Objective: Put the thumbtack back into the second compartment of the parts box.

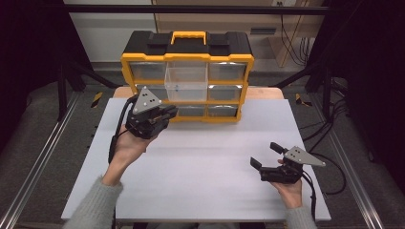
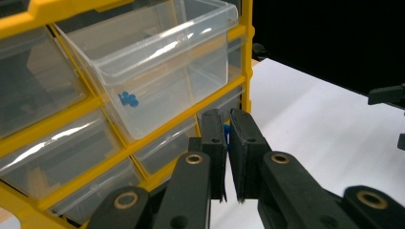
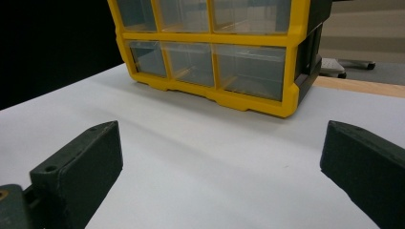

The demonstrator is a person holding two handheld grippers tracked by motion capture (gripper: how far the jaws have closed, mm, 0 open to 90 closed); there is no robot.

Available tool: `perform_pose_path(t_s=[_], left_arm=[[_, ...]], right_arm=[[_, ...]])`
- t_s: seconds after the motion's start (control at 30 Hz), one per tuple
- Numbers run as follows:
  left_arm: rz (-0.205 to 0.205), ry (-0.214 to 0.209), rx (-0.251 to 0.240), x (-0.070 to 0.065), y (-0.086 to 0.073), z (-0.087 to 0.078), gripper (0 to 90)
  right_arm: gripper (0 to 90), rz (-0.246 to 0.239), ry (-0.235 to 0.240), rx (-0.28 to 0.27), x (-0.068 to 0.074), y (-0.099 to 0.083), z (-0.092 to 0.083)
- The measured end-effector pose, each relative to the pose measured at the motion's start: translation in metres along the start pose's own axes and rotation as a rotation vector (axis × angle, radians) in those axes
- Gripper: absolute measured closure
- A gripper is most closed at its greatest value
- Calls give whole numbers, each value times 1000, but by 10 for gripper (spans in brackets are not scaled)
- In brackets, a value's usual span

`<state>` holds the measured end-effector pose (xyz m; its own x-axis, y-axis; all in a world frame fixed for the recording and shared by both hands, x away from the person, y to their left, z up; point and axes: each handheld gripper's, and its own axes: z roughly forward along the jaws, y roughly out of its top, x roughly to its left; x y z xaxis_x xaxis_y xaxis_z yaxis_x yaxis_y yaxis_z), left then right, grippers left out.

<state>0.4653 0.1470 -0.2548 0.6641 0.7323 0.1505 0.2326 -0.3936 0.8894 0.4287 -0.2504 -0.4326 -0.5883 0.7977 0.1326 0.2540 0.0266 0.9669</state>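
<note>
Tongs nearest me are the right ones (image 1: 264, 154), resting low over the white table (image 1: 205, 162) with their jaws spread wide and nothing between them; in the right gripper view I see only bare tabletop in the gap, and the yellow cabinet (image 3: 291, 62) stands well beyond their tips. Farther out, my left tongs (image 2: 228, 143) are clenched, the two jaws almost touching, and a small blue bead (image 2: 225, 130) is pinched between the tips. From above I see these tongs (image 1: 169, 112) held up just in front of the cabinet (image 1: 187, 59), at its lower left drawers. Just past and above the left tips, the clear middle drawer (image 2: 157, 62) stands pulled out from the yellow frame. A few more blue beads (image 2: 128, 98) lie together on its floor, near the corner on the left side of the left gripper view. Behind the cabinet I see a pale wall and dark cables.
</note>
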Motion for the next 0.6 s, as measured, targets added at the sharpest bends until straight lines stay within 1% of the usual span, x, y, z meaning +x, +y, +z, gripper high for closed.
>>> perform_pose_path(t_s=[0.03,0.13,0.23,0.3,0.33,0.43,0.47,0.5,0.53,0.6], left_arm=[[-2,1,-4,0,2,0,841],[8,6,0,1,6,0,840],[-3,7,-6,2,10,0,841],[3,8,-5,2,13,0,840],[-2,9,-11,2,14,0,840],[7,13,-8,4,18,0,841],[2,17,-15,5,20,0,840],[10,19,-11,6,21,-1,840],[3,21,-17,7,23,-1,840],[8,26,-16,8,25,-2,841]], right_arm=[[12,-15,5,-5,-1,0,0],[12,-7,2,-2,-1,0,0],[12,-4,0,-4,-1,0,-1],[12,5,-3,-2,0,0,-1],[12,6,-4,-2,0,0,-1],[12,0,-2,-3,-1,0,-1],[12,-4,1,-5,-1,0,-1],[12,-2,1,-6,-1,0,-1],[12,-2,1,-7,-1,0,-1],[12,-3,0,-5,-1,0,-1]])
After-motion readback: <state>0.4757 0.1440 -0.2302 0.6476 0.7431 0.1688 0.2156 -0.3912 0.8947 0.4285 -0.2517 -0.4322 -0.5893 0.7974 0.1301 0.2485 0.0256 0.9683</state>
